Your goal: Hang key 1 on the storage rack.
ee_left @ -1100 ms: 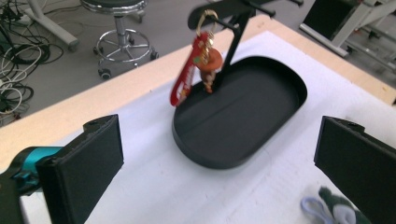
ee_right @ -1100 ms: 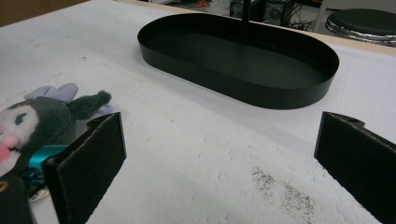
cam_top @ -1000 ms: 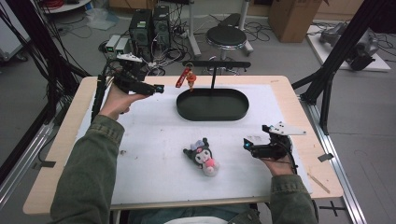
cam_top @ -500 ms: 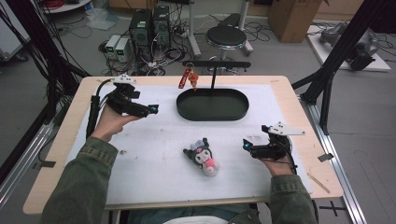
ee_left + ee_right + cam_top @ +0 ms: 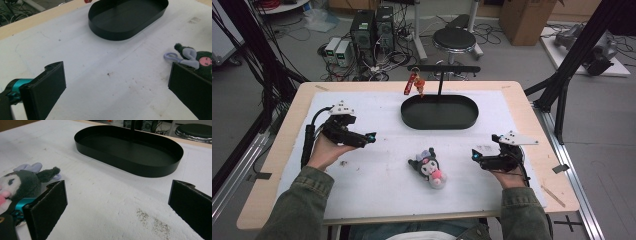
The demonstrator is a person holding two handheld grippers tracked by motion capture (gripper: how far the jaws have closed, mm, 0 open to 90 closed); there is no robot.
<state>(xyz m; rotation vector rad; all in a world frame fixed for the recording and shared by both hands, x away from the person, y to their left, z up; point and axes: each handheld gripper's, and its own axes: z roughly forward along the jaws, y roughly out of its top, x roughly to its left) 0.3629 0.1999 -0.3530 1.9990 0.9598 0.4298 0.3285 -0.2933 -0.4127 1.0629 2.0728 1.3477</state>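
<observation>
A dark plush toy (image 5: 430, 168) with a pink nose and purple ears lies on the white mat, in front of the black oval tray (image 5: 439, 126). My left gripper (image 5: 368, 138) hovers low over the mat, to the left of the toy, and points at it. In the left gripper view the left gripper (image 5: 117, 92) is open and holds nothing, with the toy (image 5: 197, 58) behind its right jaw. To the right of the toy, my right gripper (image 5: 475, 155) rests in the person's hand. The right gripper (image 5: 117, 205) is open and empty, with the toy (image 5: 22, 182) beyond its left jaw.
A black T-shaped stand (image 5: 443, 70) rises behind the tray, and a red keychain (image 5: 413, 84) hangs from its left end. The tray's wall (image 5: 117, 35) (image 5: 130, 167) lies ahead of both grippers. Wooden table edges frame the mat; a stool (image 5: 454, 38) and computers stand beyond.
My left gripper has drawn back from near the red keychain, toward the person and lower over the mat. The right gripper and the plush toy have stayed where they were.
</observation>
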